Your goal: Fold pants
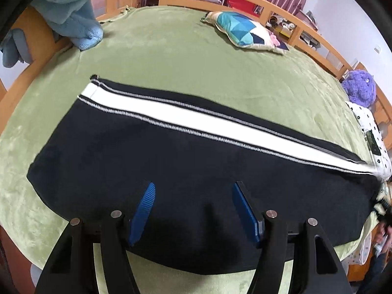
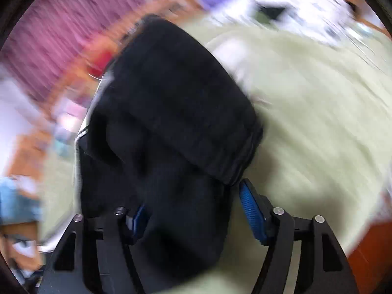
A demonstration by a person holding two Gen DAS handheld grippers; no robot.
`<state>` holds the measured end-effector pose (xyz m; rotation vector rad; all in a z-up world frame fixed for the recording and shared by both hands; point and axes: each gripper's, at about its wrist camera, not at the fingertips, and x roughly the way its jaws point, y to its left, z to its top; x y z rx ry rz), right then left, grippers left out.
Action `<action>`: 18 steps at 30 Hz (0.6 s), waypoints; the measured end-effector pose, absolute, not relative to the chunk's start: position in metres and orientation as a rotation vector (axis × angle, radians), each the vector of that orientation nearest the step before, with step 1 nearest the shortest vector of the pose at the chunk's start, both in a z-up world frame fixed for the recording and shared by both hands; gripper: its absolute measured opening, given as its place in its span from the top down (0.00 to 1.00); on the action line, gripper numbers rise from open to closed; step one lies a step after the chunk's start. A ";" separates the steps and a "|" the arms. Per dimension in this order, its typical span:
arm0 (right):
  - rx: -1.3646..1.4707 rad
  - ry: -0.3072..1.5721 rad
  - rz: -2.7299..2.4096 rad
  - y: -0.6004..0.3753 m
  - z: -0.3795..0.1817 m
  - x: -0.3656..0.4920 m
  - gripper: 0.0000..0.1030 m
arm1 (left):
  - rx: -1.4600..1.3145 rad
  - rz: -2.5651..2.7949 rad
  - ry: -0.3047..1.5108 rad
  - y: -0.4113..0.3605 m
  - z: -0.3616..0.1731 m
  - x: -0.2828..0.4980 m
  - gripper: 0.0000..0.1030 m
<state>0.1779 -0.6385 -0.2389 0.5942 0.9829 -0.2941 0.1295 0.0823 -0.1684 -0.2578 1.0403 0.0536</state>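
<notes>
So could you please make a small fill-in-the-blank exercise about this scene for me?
1. The pants are black with a ____ side stripe.
2. They lie on a ____ blanket.
3. The left hand-held gripper has its blue pads ____ above the fabric.
4. The plush toy by the rail is ____.

Missing words: white; green; open; purple

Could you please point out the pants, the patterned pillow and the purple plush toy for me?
pants (image 1: 171, 171), left wrist view, black leg panel.
patterned pillow (image 1: 241, 28), left wrist view, blue middle.
purple plush toy (image 1: 360, 88), left wrist view, fuzzy body.
</notes>
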 end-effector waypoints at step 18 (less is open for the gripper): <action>0.119 0.947 -0.238 -0.575 -0.180 0.258 0.29 | -0.223 0.027 1.010 0.083 -0.159 0.145 0.38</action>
